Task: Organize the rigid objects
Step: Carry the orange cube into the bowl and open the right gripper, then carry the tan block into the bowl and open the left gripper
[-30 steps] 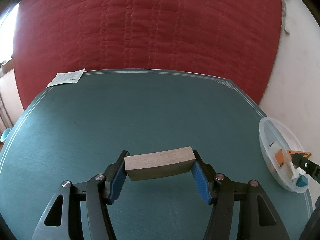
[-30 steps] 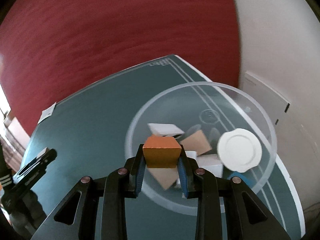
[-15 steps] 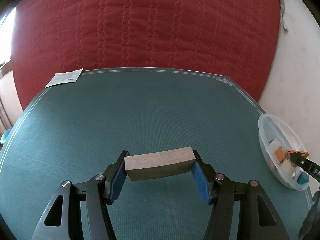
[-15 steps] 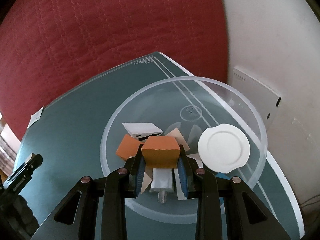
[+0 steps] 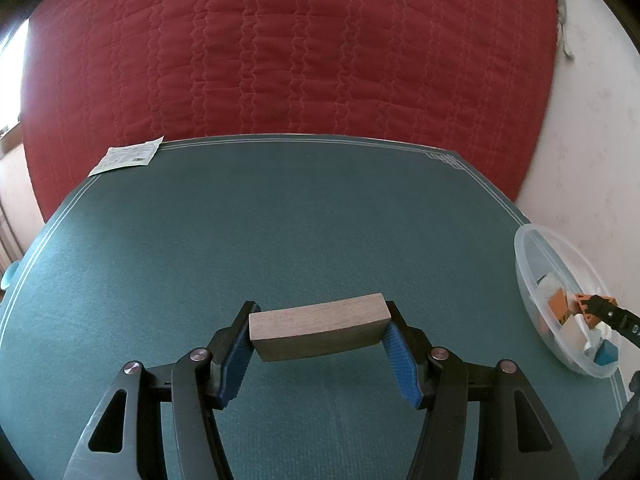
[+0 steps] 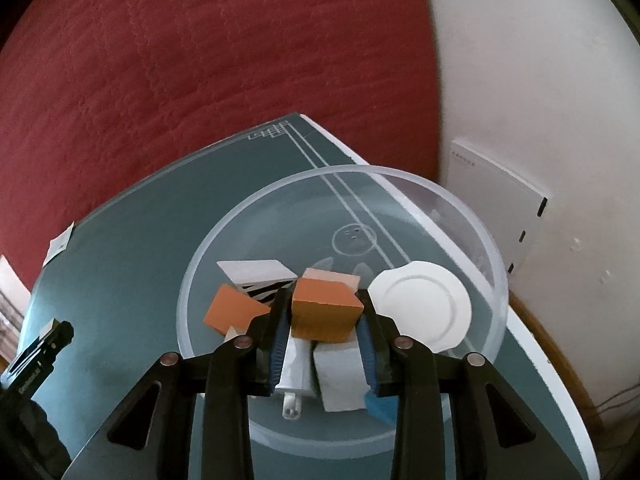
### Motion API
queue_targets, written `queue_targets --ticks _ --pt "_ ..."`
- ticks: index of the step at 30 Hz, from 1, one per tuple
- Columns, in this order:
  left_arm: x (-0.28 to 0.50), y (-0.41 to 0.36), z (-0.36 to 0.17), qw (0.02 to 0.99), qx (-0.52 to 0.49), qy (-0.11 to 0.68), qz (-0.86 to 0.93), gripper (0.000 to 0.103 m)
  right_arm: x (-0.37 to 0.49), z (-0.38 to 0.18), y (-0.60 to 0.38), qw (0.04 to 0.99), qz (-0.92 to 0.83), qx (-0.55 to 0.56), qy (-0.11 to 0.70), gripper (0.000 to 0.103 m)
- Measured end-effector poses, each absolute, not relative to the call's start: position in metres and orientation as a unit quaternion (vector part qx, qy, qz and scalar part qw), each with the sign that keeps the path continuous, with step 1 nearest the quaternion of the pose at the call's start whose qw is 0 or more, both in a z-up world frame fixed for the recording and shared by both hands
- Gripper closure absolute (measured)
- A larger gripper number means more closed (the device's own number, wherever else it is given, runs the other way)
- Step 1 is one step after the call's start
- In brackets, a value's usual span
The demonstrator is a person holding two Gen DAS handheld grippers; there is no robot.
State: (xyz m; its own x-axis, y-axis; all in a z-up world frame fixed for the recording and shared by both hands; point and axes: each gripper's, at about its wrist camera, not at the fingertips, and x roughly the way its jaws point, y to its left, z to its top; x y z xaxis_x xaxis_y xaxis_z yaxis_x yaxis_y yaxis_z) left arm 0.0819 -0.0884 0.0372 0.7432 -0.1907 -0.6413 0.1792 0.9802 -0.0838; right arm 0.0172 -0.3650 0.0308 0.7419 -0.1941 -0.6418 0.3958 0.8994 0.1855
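My left gripper (image 5: 319, 320) is shut on a brown wooden block (image 5: 320, 326), gripped end to end above the green mat (image 5: 280, 220). At the mat's right edge stands a clear plastic bowl (image 6: 400, 178), also in the left wrist view (image 5: 532, 248). My right gripper (image 6: 322, 300) hangs over the bowl with an orange block (image 6: 324, 312) between its blue pads; the jaws are opening while the pads still touch it. In the bowl lie another orange block (image 6: 232, 312), a white striped piece (image 6: 256, 274), a round white lid (image 6: 424, 308), a white tube (image 6: 294, 372) and a blue piece (image 6: 378, 404).
A red quilted cover (image 5: 300, 52) rises behind the mat. A paper leaflet (image 5: 128, 156) lies at the far left corner. A white wall (image 6: 540, 80) with a white box (image 6: 496, 216) stands close to the right of the bowl.
My right gripper has moved forward and down over the bowl with the orange block, which now sits tilted between the pads. The left gripper and its wooden block have not moved.
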Motion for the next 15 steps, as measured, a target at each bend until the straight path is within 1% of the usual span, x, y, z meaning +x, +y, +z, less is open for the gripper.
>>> queue_targets --ticks 5,8,15 --pt "0.080 -0.092 0.035 0.934 -0.003 0.344 -0.100 0.039 0.013 0.034 -0.369 0.921 -0.162 0.161 0.314 0.069" --pt "0.079 -0.095 0.034 0.934 0.001 0.344 -0.100 0.039 0.012 0.035 -0.374 0.922 -0.166 0.163 0.310 0.065" --pt "0.075 -0.100 0.033 0.934 0.010 0.343 -0.102 0.039 0.009 0.038 -0.382 0.922 -0.175 0.160 0.306 0.065"
